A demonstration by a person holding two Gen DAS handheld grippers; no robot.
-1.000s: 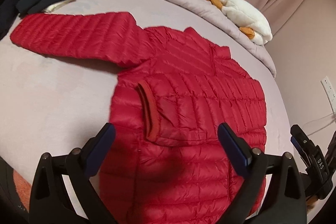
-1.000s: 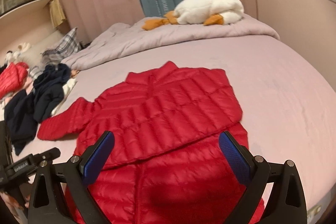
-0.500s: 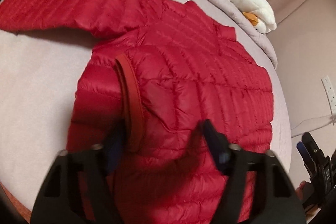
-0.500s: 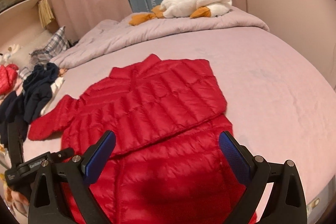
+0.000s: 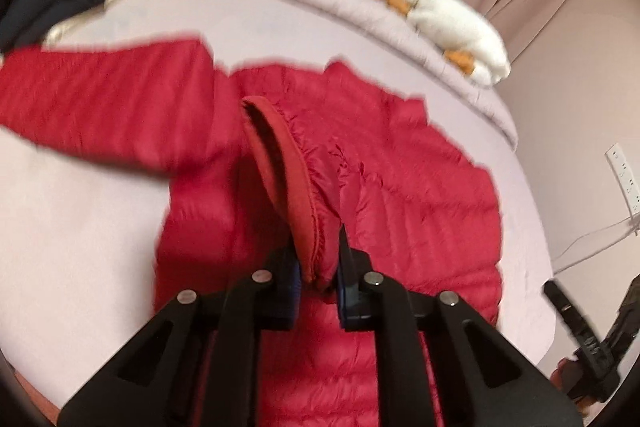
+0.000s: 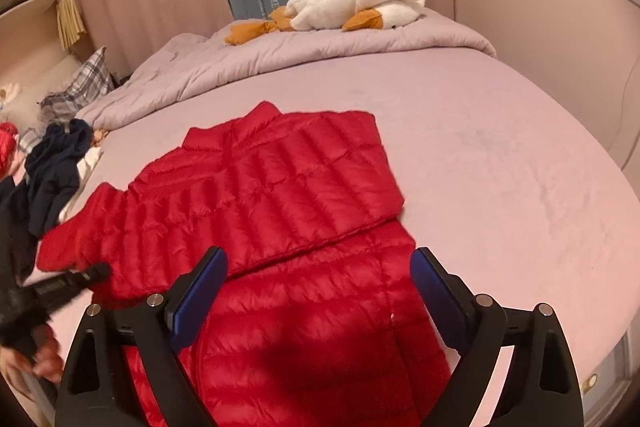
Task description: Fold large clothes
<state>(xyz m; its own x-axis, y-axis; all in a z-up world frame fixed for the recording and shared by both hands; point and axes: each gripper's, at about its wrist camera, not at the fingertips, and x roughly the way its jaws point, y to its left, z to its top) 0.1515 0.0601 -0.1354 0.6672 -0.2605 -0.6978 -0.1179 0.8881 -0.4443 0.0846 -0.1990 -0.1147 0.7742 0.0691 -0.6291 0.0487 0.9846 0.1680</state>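
A red quilted down jacket [image 5: 400, 187] lies flat on the pink bed [image 5: 80, 227], one sleeve stretched out to the left and the other folded across the chest. My left gripper [image 5: 318, 267] is closing its jaws on the dark red cuff [image 5: 288, 179] of the folded sleeve. The pads pinch the cuff and raise it off the jacket. In the right wrist view, my right gripper [image 6: 320, 283] hovers over the jacket's [image 6: 260, 195] lower half. Its jaws are closing slightly but stand wide, with nothing between them.
A white plush goose [image 6: 360, 3] lies on a bunched grey duvet [image 6: 280, 55] at the far end of the bed. A heap of dark clothes [image 6: 52, 163] sits to the far left. Bare pink sheet [image 6: 500, 167] stretches right of the jacket.
My left gripper dropped onto the folded sleeve, shut on its cuff and pulled the cuff upward. The right gripper crept a little closer to the jacket.
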